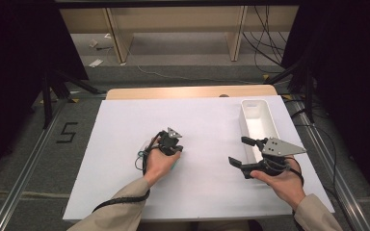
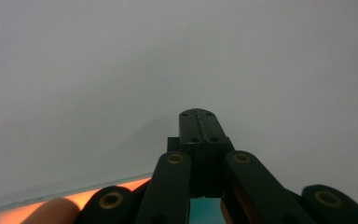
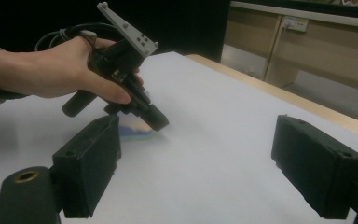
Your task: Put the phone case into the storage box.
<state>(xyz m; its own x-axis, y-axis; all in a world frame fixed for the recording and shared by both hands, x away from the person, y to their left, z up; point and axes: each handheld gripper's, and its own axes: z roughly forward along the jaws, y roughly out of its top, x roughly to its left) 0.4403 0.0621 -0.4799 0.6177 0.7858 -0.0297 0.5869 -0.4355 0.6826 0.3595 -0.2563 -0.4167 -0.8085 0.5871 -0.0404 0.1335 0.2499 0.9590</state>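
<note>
In the high view, the left gripper (image 1: 172, 144) is seen pressed together near the middle of the white sheet (image 1: 125, 125), far from every edge, and the right gripper (image 1: 243, 151) is held wide apart just beside the white tray (image 1: 270, 126). In the left gripper view, the closed jaws are pointed at bare sheet. In the right gripper view, a pale blue thing (image 3: 135, 130) is seen on the sheet just below the left gripper's tip, with much free room toward the table edge (image 3: 270, 91).

Plain white sheet-covered surface (image 1: 207, 187), white oblong plastic tray (image 1: 259, 124), matt black left claw (image 1: 172, 146), matt black right claw (image 1: 242, 151)
</note>
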